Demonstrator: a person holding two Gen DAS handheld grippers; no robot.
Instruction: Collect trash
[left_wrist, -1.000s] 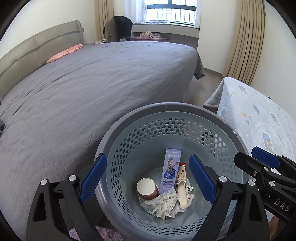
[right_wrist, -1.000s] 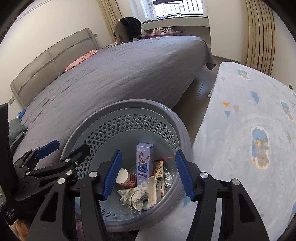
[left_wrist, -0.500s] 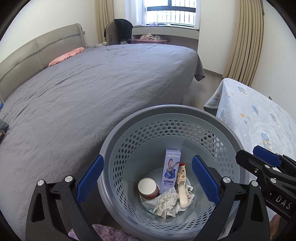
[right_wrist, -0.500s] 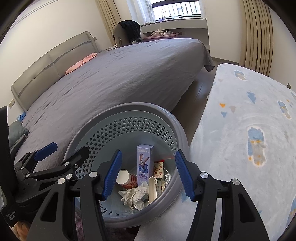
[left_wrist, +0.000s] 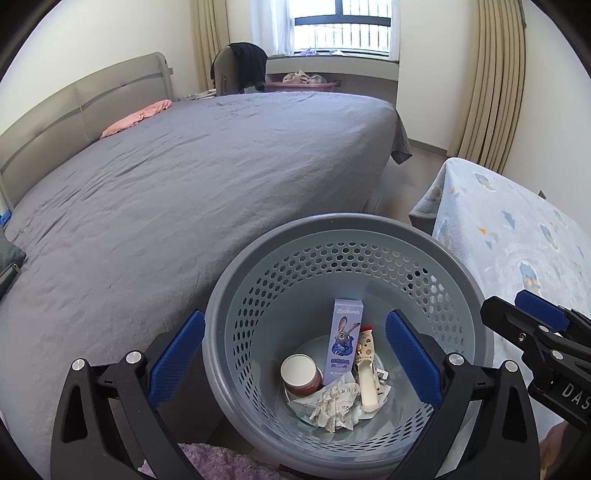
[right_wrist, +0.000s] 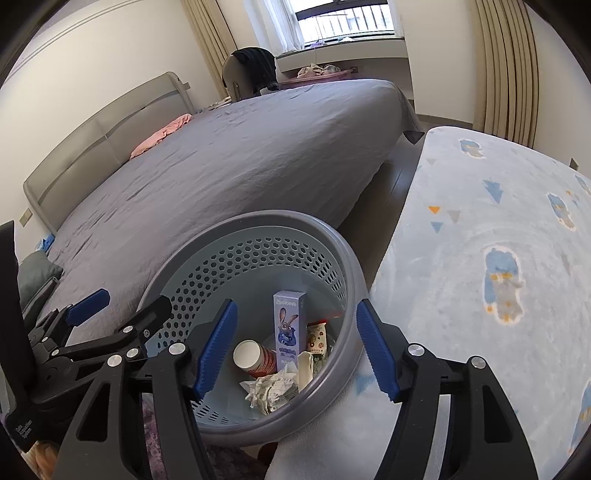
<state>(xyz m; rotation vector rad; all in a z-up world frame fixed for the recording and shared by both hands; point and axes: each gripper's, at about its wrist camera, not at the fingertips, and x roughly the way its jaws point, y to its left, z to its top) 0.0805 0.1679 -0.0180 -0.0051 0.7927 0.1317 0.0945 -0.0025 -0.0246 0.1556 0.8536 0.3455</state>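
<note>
Both tongs are hanging above 1 grey perforated basket (left_wrist: 347, 236), pointing down into it at a slant. The left gripper (left_wrist: 295, 354) is standing spread wide with its jaws opening, nothing between the blue pads – its left pad sits outside the basket wall, its right pad over the inside. The right gripper (right_wrist: 295, 347) is part-spread, jaws also opening, nothing pinched; its right pad is lying over the rim beside the pale blue patterned blanket (right_wrist: 498, 258). The collected trash is lying below and ahead of both, at the basket bottom: 1 crumpled paper wad (left_wrist: 338, 404) nearest, 1 white tube-like item (left_wrist: 367, 387) beside it with its long axis running away from the tongs, 1 small cup with a white top (left_wrist: 301, 373) on its side to the left, 1 snack wrapper with red trim (left_wrist: 364, 341), and 1 lilac carton (left_wrist: 345, 339) leaning upright against the far wall, long axis near vertical. Neither hand is clearly nearer. Legible writing: "ZOOTOPIA" over a cartoon rabbit on the carton; "DAS" on the right gripper's body as the left view shows it; smaller print is too fine to read. Farther off – a bed under a grey sheet (left_wrist: 184, 177), 1 pink cloth (left_wrist: 136, 118) by the headboard, and a barred window (left_wrist: 340, 29). No loose trash is showing outside the basket, so collecting is judged near complete.
</note>
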